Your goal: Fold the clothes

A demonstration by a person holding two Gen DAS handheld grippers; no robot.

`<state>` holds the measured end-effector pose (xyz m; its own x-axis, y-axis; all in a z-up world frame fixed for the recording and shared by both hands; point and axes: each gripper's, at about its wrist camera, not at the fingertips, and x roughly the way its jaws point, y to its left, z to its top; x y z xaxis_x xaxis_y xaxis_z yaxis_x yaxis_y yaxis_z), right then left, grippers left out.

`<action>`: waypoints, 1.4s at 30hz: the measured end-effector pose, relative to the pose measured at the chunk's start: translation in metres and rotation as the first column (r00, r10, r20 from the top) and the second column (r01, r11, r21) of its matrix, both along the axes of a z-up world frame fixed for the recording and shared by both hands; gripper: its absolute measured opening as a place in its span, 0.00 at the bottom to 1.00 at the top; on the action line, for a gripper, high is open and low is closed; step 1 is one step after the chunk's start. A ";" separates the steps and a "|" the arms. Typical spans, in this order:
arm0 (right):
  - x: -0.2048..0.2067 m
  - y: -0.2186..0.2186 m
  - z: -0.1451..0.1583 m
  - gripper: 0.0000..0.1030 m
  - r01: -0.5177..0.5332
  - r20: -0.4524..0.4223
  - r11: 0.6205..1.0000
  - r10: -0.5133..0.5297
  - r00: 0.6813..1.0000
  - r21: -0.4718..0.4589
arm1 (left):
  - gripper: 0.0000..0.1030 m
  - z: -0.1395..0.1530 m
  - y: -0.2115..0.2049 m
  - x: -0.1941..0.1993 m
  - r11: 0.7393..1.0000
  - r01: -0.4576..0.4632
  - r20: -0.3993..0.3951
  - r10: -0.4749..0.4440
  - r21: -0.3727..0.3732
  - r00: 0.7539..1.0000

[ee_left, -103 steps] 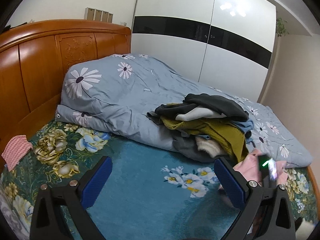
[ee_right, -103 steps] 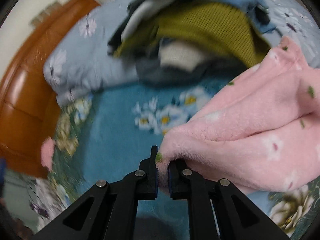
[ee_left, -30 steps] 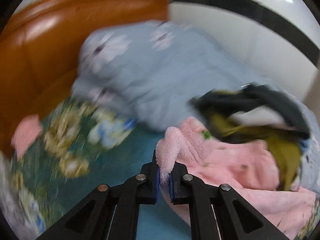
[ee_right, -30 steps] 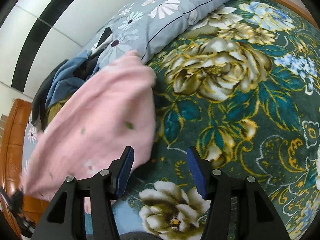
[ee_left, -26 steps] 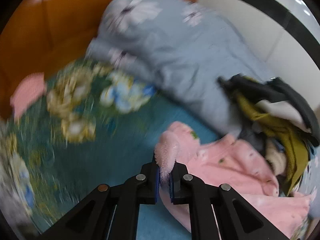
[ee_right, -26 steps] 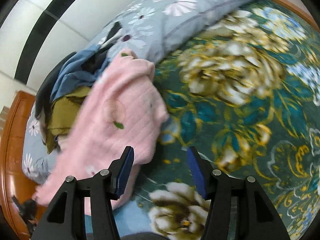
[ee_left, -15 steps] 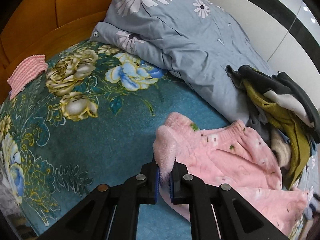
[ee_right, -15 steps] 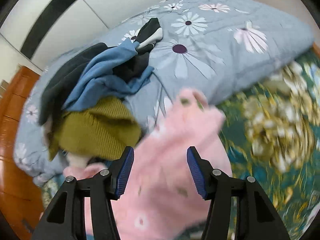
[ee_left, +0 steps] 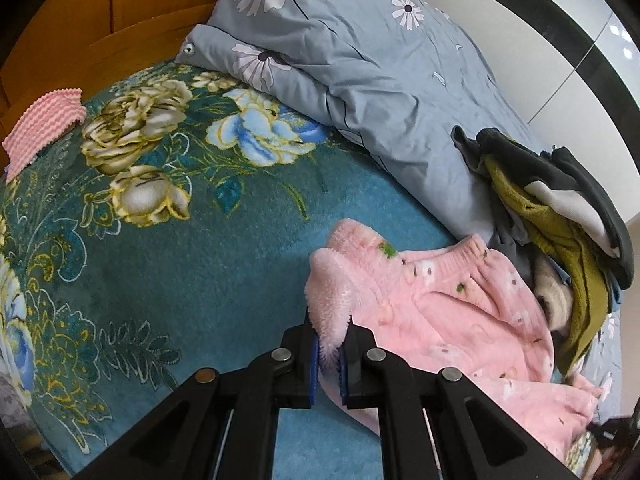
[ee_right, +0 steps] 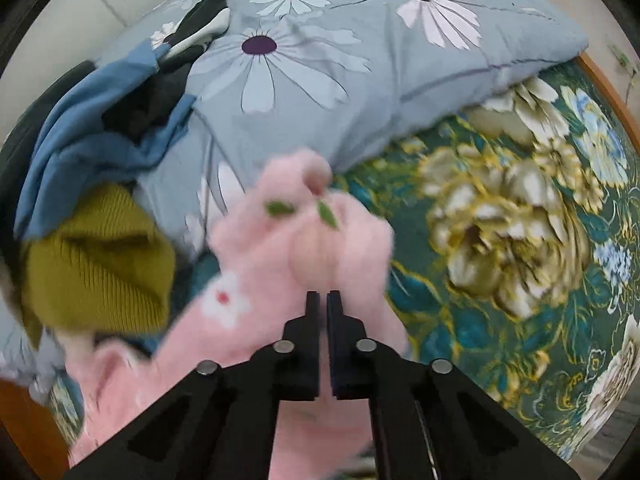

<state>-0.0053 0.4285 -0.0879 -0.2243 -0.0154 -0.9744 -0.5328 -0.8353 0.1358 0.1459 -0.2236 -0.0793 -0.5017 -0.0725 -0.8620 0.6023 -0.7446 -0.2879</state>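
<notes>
A fluffy pink fleece garment [ee_left: 460, 304] with small flower and leaf prints lies on the teal floral bedspread [ee_left: 168, 264]. My left gripper [ee_left: 329, 354] is shut on one fluffy edge of it, near its waistband. In the right wrist view the same pink garment [ee_right: 296, 248] is blurred, and my right gripper [ee_right: 323, 304] is shut on another part of it. A heap of other clothes [ee_left: 560, 208], dark grey, olive and white, lies beside it on the quilt.
A grey-blue daisy-print quilt [ee_left: 360, 60] lies bunched along the far side of the bed. A wooden headboard [ee_left: 120, 8] stands at the left, with a pink knitted cloth [ee_left: 40, 124] near it. Blue and olive clothes [ee_right: 92, 208] show in the right wrist view.
My right gripper was open above the pink garment and has shut on it. My left gripper kept its hold and lowered the garment's edge toward the bedspread.
</notes>
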 end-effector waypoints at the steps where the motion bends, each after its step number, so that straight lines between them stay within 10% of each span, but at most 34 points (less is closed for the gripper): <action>1: 0.010 0.002 0.001 0.00 -0.004 0.000 1.000 0.004 1.000 0.010 | 0.08 0.001 0.000 0.002 1.000 0.001 -0.004 -0.001 0.003 1.000; 10: 0.022 0.005 0.030 0.01 0.005 -0.133 0.995 -0.018 0.991 -0.102 | 0.08 0.008 0.010 0.013 1.000 -0.001 -0.042 0.002 0.022 0.999; 15: -0.018 -0.005 0.023 0.40 0.023 -0.132 0.990 -0.042 0.990 -0.141 | 0.08 0.017 0.017 0.009 1.000 0.021 -0.044 -0.021 -0.009 0.999; 27: -0.068 0.004 -0.023 0.40 0.210 0.070 0.971 -0.202 0.977 -0.118 | 0.10 0.002 0.008 -0.002 1.000 0.007 0.007 -0.007 -0.003 1.000; 29: -0.061 0.007 -0.028 0.11 0.222 0.090 0.968 -0.213 0.973 -0.116 | 0.10 0.000 0.007 -0.002 1.000 0.004 0.007 -0.004 0.005 1.000; 42: 0.038 0.046 0.055 0.02 0.173 -0.267 0.924 -0.272 0.924 -0.342 | 0.08 0.042 0.001 -0.015 0.991 0.004 -0.182 0.020 0.132 0.983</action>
<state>0.0331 0.4745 -0.0328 -0.5413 -0.2164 -0.8125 -0.5908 -0.5897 0.5507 0.1312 -0.2223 -0.0374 -0.6513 0.0300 -0.7582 0.5366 -0.6883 -0.4881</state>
